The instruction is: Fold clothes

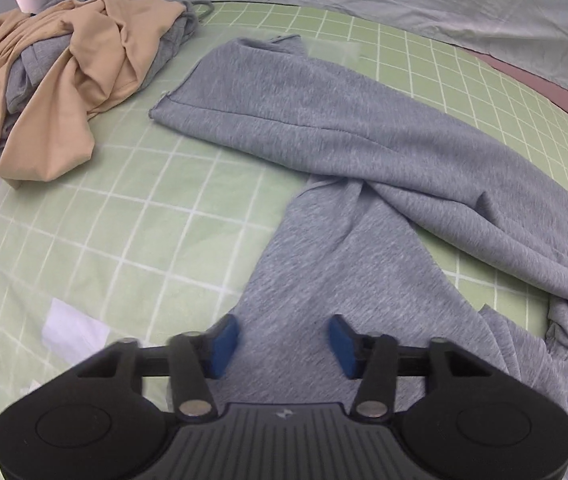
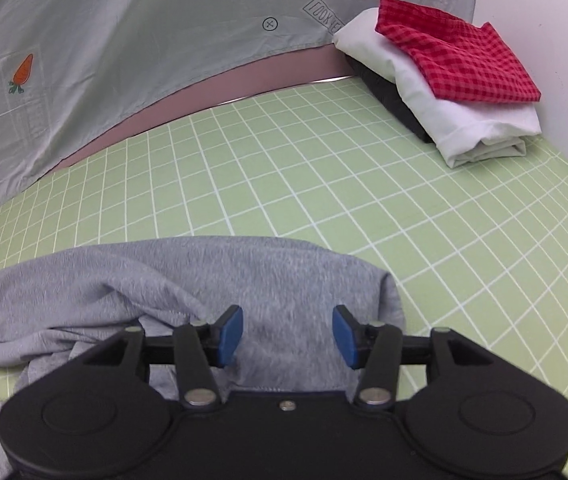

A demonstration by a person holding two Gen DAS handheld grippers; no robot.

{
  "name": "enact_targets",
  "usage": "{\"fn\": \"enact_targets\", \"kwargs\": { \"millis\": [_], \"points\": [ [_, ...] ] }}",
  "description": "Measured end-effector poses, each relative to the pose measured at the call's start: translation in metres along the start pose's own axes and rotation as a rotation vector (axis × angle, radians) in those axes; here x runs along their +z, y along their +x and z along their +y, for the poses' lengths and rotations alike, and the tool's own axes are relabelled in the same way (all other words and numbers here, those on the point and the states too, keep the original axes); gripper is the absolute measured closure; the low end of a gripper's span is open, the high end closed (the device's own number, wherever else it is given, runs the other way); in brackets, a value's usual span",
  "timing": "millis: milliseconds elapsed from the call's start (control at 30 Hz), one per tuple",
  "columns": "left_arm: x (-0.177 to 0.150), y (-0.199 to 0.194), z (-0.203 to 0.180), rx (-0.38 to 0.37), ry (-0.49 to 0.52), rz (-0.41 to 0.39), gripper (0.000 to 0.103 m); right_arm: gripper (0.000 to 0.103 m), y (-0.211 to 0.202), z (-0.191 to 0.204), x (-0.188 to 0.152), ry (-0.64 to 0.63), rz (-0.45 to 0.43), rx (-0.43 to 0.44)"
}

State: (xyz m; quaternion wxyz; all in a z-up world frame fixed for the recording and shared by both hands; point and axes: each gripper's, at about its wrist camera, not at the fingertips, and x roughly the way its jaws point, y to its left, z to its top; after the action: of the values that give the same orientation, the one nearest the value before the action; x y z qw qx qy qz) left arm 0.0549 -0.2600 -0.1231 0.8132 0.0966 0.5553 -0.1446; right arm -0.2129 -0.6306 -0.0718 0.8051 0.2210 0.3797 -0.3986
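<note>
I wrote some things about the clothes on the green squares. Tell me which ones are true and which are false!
1. The grey garment lies spread on the green checked cover. True.
2. The left tool is squeezing the grey cloth tight. False: its blue pads stand apart, with the cloth lying between them, not pinched.
3. A red checked cloth sits on top of the folded stack. True.
4. The tan garment is folded neatly. False: it lies crumpled in a heap, tangled with another grey piece.
5. The right tool is open over the grey cloth. True.
6. The folded white cloth lies under the grey garment. False: it sits apart in the stack, under the red checked cloth.
</note>
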Motion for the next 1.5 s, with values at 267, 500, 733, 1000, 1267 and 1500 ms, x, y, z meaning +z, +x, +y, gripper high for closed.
{"fn": "enact_targets", "kwargs": {
  "millis": [267, 500, 733, 1000, 1267, 1500],
  "points": [
    [-0.007, -0.046, 0.061, 0.196, -0.136, -0.152, 0.097, 0.051, -0.022, -0.007, -0.020, 0.030, -0.015, 0.002],
    [-0.037, -0.062, 0.188, 0.434, -0.474, -0.115, 0.097, 0.050, -0.033, -0.010, -0.049, 0.028, 0.023, 0.008],
    [-0.063, -0.057, 0.199, 0.421, -0.552, -0.086, 0.097, 0.037, -0.024, -0.027, -0.058, 0.102, 0.032, 0.001],
    [-0.051, -0.044, 0.189, 0.392, -0.569, -0.086, 0.097, 0.034, 0.016, -0.070, -0.054, 0.476, 0.031, 0.127],
    [-0.054, -0.049, 0.170, 0.417, -0.503, -0.079, 0.097, 0.101, 0.008, -0.078, -0.044, 0.453, -0.005, 0.164],
    [-0.053, -0.080, 0.167, 0.369, -0.503, -0.112, 0.097, 0.101, -0.083, -0.090, 0.025, 0.357, -0.248, 0.177]
  ]
}}
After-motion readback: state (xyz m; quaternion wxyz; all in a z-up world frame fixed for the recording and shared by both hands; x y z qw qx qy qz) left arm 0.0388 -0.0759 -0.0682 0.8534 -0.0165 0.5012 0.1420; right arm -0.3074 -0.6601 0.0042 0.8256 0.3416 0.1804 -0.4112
